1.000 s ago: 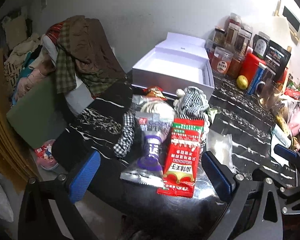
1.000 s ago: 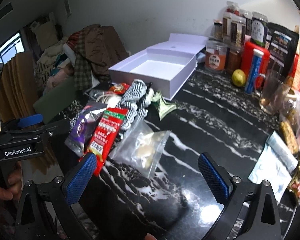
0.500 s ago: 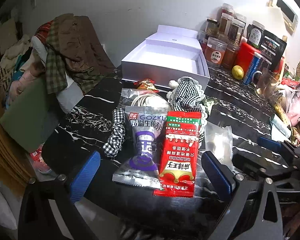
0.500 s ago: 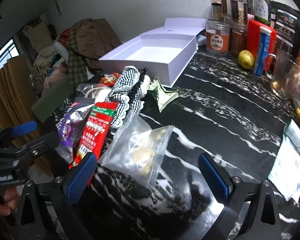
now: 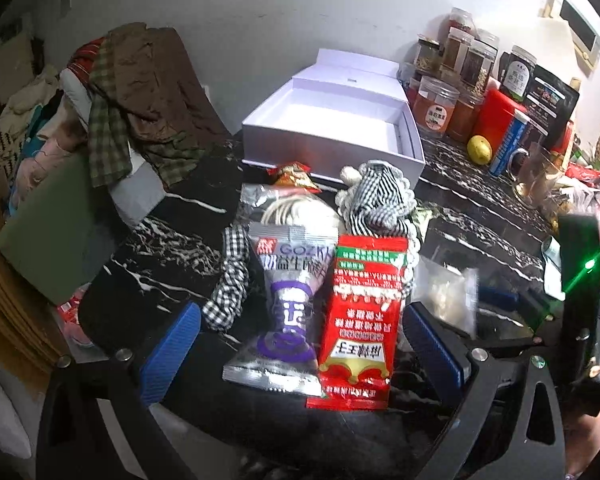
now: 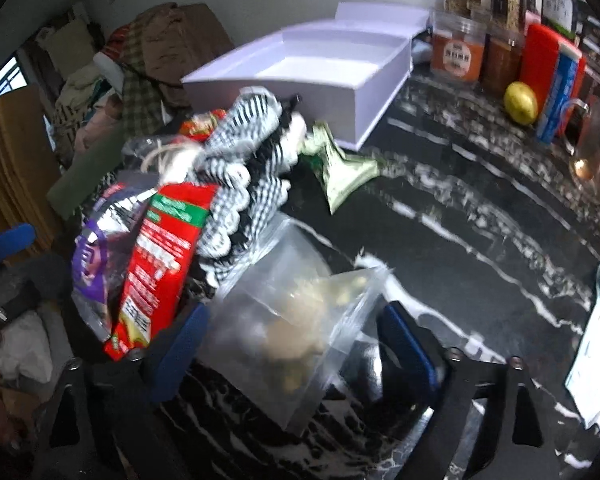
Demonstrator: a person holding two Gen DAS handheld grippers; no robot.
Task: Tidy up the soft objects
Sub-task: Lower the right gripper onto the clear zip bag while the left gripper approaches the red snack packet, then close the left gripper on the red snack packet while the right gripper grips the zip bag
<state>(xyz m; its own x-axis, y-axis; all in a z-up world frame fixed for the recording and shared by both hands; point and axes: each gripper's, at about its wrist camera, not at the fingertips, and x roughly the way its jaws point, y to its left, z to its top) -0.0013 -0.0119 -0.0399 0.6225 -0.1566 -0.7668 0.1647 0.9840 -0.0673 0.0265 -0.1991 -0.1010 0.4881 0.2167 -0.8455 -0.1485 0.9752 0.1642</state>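
Right tongs (image 6: pixel 288 344): blue pads either side of the clear zip bag (image 6: pixel 296 320), jaws closing; bag sits between them, pads not seen pressing it yet. The bag is transparent, crumpled, with pale lumpy contents, lying on the black marbled worktop (image 6: pixel 480 240) at lower centre of the right wrist view. Picture is motion-blurred.

Left tongs (image 5: pixel 300 344): jaws wide, nothing gripped. Between the pads, low in frame, lie a red snack packet (image 5: pixel 360 328) and a silver-purple packet (image 5: pixel 288 312), side by side and flat.

Beyond these, mid frame: black-and-white checked fabric (image 5: pixel 376 196), bunched, with a scalloped white edge; a strip of the same check runs down the left of the silver packet. A small orange-red sachet (image 5: pixel 294 174) sits just before the white box (image 5: pixel 332 128), which stands open with nothing visible inside, upper centre.

Right view only: a crumpled green foil wrapper (image 6: pixel 340 168) right of the fabric, near the box corner. Left view only: the right tool's body with a green light at the right edge, and the clothes heap (image 5: pixel 140 92) seen more fully at upper left. Jars (image 5: pixel 436 106) and a lemon (image 5: pixel 479 149) stand far right in both.
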